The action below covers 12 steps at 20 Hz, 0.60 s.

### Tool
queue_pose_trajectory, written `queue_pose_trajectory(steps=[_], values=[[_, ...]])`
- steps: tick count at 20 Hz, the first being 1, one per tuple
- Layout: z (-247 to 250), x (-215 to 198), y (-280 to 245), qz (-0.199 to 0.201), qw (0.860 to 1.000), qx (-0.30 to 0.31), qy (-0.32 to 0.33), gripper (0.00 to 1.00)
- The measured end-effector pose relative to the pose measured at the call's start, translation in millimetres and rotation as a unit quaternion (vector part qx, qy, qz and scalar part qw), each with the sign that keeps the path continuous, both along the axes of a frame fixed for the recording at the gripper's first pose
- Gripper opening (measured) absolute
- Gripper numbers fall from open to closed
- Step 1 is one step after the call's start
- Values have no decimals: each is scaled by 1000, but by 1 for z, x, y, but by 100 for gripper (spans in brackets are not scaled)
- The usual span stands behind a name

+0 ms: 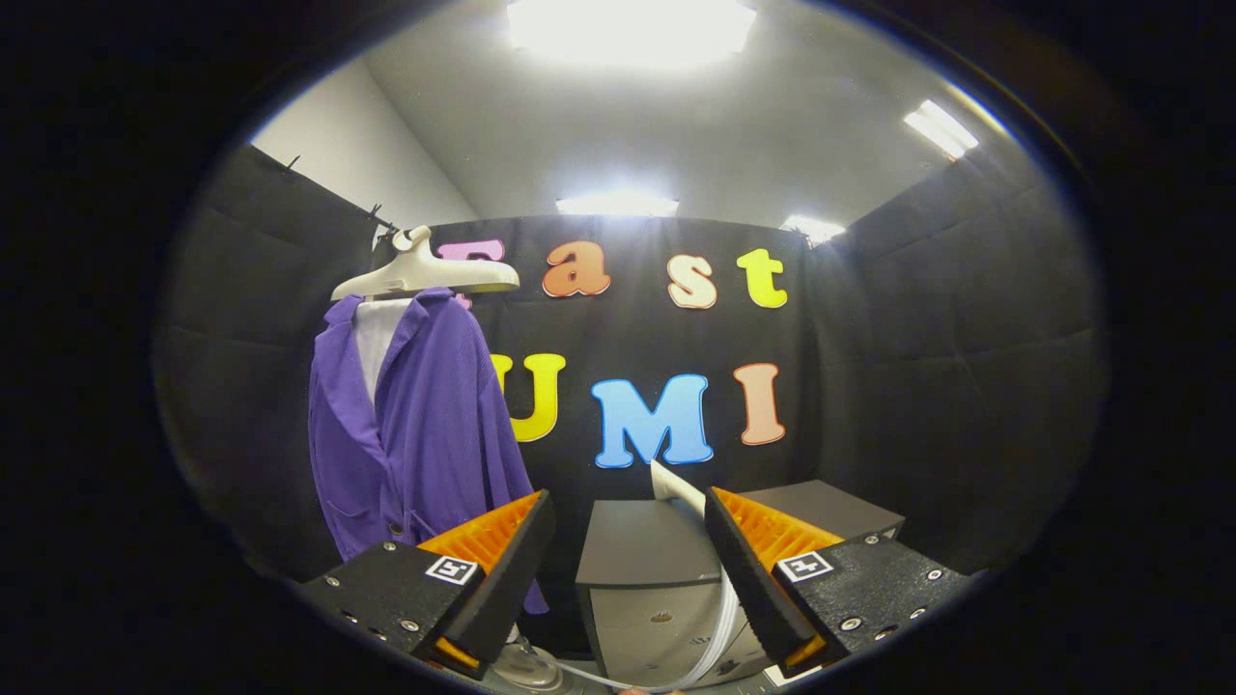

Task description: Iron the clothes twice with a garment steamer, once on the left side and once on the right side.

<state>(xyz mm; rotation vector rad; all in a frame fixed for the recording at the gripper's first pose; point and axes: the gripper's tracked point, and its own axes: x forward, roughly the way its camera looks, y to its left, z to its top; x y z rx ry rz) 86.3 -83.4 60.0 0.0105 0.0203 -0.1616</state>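
Note:
A purple jacket (415, 425) hangs over a white shirt (375, 338) on a cream hanger (425, 275), to the left of and beyond my left finger. My gripper (628, 500) is open, with nothing pressed between its fingers. The white tip of the garment steamer's head (674, 483) shows just past the right fingertip, close to its inner side. A pale hose (719, 627) runs down from the head along that finger and curves below the fingers. A round greyish base (526, 666) sits under the left finger.
A grey cabinet (647, 555) stands straight ahead beyond the fingers, with a second dark box (830, 507) to its right. Black cloth walls close the booth at the back and on both sides.

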Motion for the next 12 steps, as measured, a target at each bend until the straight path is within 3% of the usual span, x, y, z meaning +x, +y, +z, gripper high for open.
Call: queue_pose_trajectory(steps=[4, 8, 12], values=[[11, 37, -36, -15, 1000, 3, -17, 96], [5, 92, -73, 2, 999, 37, -25, 96], [-31, 156, -105, 21, 997, 69, 8, 95]])
